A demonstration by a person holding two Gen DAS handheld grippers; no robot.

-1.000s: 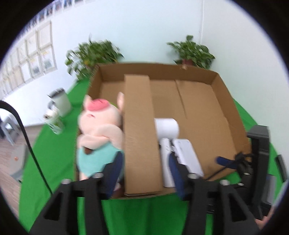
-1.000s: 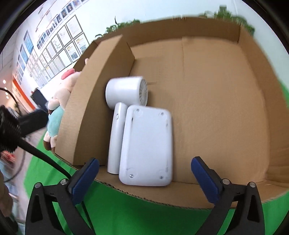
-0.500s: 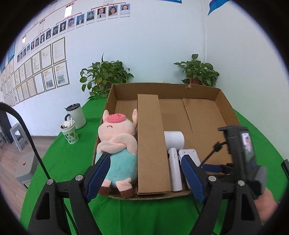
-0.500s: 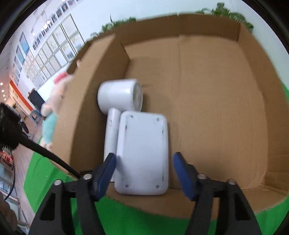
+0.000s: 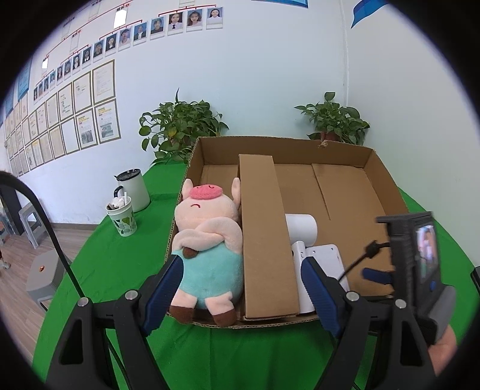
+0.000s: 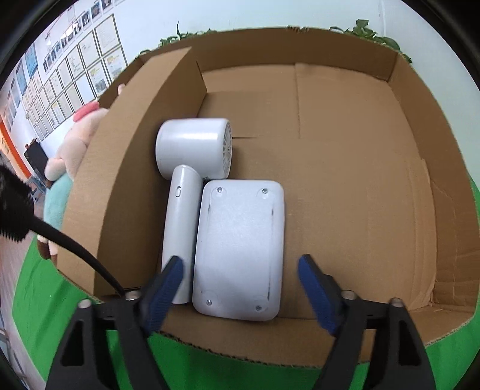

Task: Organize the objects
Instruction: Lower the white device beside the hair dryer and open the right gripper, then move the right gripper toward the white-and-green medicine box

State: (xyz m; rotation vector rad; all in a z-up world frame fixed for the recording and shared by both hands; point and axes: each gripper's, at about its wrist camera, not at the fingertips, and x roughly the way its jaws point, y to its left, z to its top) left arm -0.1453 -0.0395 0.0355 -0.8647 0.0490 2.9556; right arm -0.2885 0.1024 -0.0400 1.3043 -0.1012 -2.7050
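right hand-held gripper agape over white device

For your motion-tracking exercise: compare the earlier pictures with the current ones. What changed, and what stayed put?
The left gripper pulled back and up from the brown cardboard box and opened wider. The right gripper narrowed, then reopened around the flat white rectangular device, gripping nothing. The pink plush pig and white hair dryer stayed put.

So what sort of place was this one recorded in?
Probably an office or company room: a staff photo chart and rows of framed certificates cover the wall, and potted plants stand behind a green-covered table.
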